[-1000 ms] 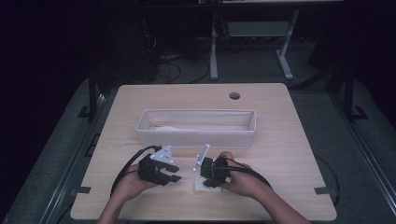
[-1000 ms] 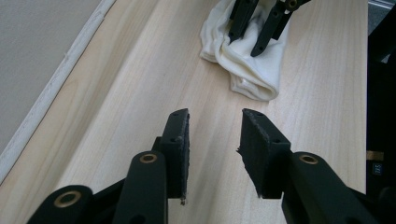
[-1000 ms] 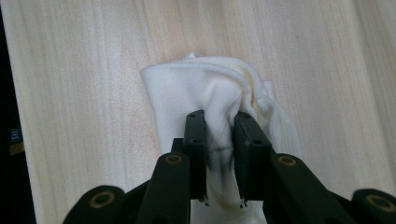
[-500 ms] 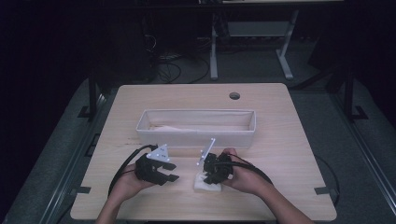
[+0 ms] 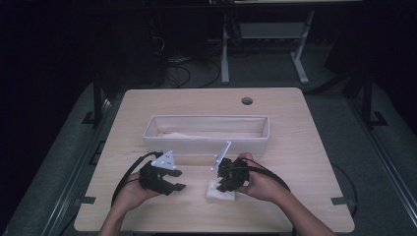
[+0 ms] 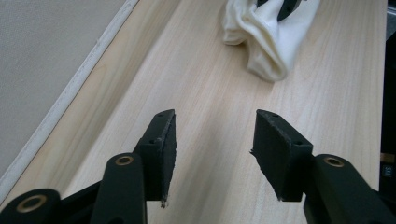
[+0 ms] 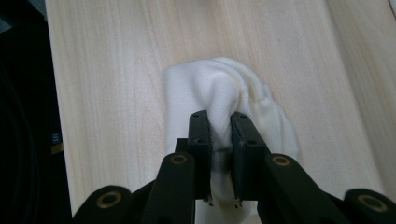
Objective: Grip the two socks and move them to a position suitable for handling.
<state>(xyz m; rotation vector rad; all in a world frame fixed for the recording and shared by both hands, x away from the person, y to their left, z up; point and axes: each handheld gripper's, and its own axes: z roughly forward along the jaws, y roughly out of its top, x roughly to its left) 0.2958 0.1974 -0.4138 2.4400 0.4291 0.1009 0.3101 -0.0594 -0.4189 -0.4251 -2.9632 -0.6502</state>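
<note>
Room: dark surroundings framed the pale wooden table (image 5: 305,162), with desk legs and loose cables on the floor along the top of the high view.
Table: a round cable hole (image 5: 247,101) sat upper right of centre on the wood.
Bin: your long white fabric bin (image 5: 206,140) lay across the middle of the high view, its long side running left to right.
Bin contents: something pale lay flat along the bottom of it; what it was could not be told.
Cloth: the white cloth (image 5: 220,192) lay bunched on the table in the lower centre of the high view, in front of the bin and well outside it.
Left hand: your left hand (image 5: 129,193) came in from the lower left and held the left gripper (image 5: 179,180) low over the wood, pointing right toward the cloth.
Left jaws: they stood spread with bare table between them, and had just been opening; in the left gripper view the cloth (image 6: 261,37) sat apart at the upper right.
Right hand: your right hand (image 5: 260,182) came in from the lower right, tilting the right gripper (image 5: 222,186) down and left onto the cloth.
Right jaws: they pinched a raised fold of the cloth (image 7: 224,93) at the centre of the right gripper view, and had just been closing on it.
</note>
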